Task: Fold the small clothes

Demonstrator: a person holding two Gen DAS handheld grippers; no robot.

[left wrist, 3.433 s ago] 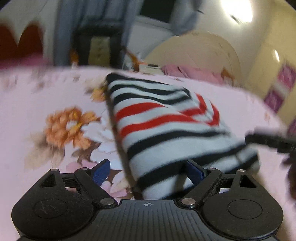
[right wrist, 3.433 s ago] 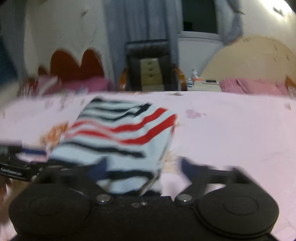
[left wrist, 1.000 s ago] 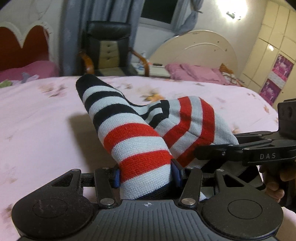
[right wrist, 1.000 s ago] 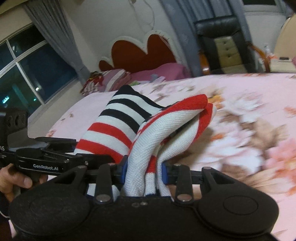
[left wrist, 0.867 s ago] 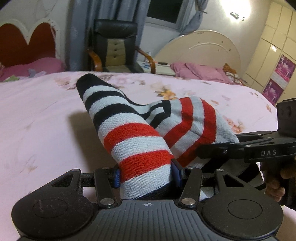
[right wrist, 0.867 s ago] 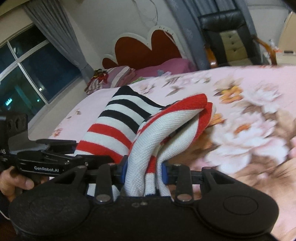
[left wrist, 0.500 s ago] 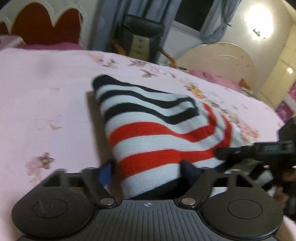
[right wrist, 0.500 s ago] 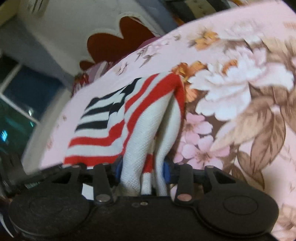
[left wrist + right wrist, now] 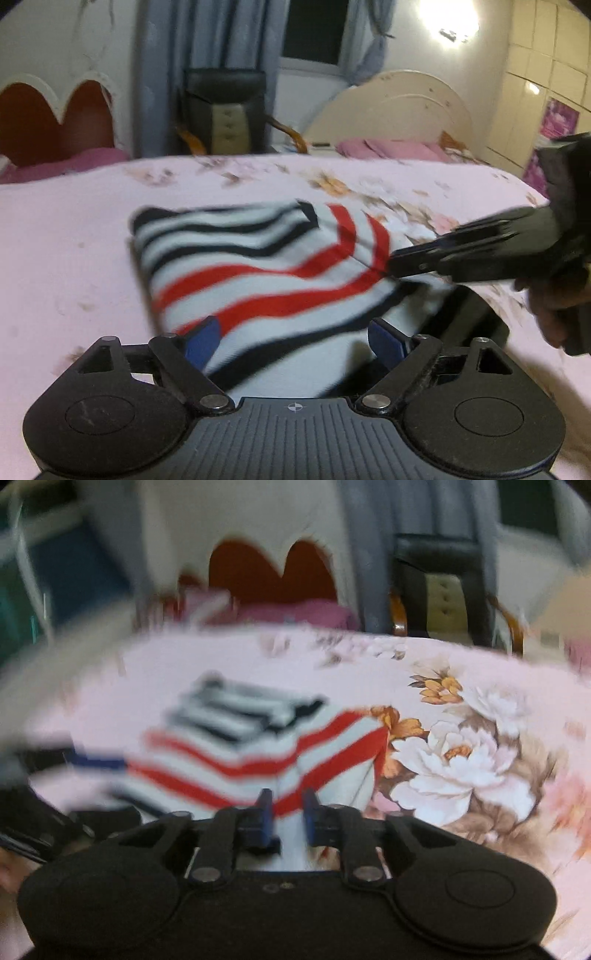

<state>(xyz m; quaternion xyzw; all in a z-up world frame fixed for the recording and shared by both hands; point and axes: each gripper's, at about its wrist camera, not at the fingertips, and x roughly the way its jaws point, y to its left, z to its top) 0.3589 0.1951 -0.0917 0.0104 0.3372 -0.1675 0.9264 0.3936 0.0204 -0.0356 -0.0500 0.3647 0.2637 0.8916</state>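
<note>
Striped top [image 9: 266, 273] lies folded on bed [image 9: 66, 258], centre frame, long axis running lower left to upper right. Left gripper [image 9: 295, 341] spread wide, near edge between fingers; right gripper [image 9: 286, 818] nearly closed, pinching right corner

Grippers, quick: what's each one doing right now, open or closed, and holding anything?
Left gripper: open, jaws spread either side of the striped garment, not clamping it.
Right gripper: closed, pinching the striped garment's near edge.
</note>
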